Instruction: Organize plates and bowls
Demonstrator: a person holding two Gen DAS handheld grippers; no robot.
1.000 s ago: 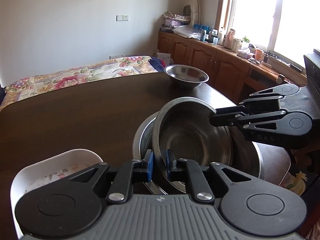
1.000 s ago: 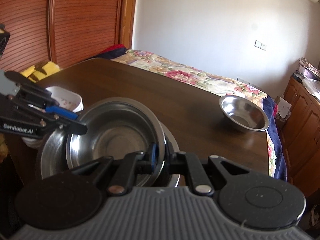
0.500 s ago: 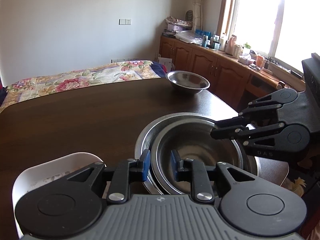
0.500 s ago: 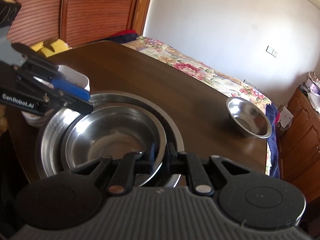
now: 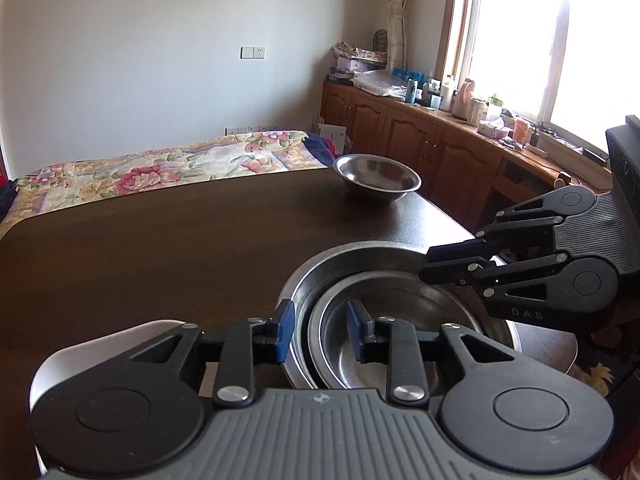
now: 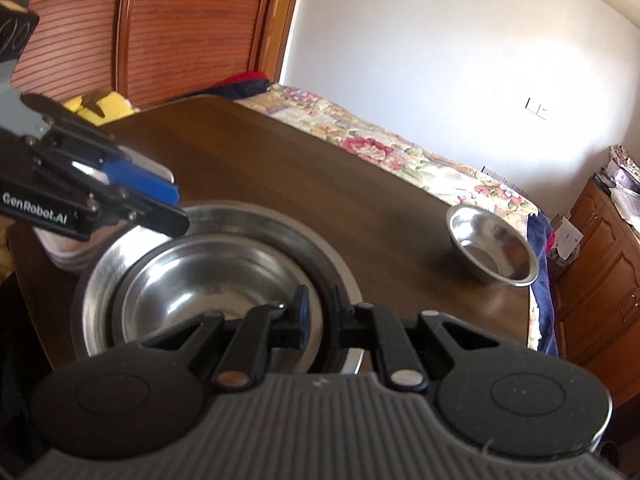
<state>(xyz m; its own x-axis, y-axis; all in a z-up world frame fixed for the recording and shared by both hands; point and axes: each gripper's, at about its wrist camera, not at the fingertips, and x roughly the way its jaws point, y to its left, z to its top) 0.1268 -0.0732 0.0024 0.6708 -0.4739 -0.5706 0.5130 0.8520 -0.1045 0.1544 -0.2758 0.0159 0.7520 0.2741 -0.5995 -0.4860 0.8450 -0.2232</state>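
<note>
Near the counter's (image 5: 160, 248) front edge, my nested steel bowl (image 5: 396, 344) sits inside the larger bowl (image 5: 360, 258), so both grippers can let go. Left gripper (image 5: 320, 330) jaws stand open astride both rims; right gripper (image 6: 318, 314) jaws are parted around the near rim. One small bowl (image 6: 492, 244) waits well apart, likely next for stacking.

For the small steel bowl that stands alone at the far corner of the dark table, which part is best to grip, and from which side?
Grip the thin flared rim of the small steel bowl, one finger inside and one outside. It stands upright and open, and its round wall is probably too wide and slippery to span. Coming from above on the rim's near side looks simplest, since the dark wooden table before it is bare.
</note>
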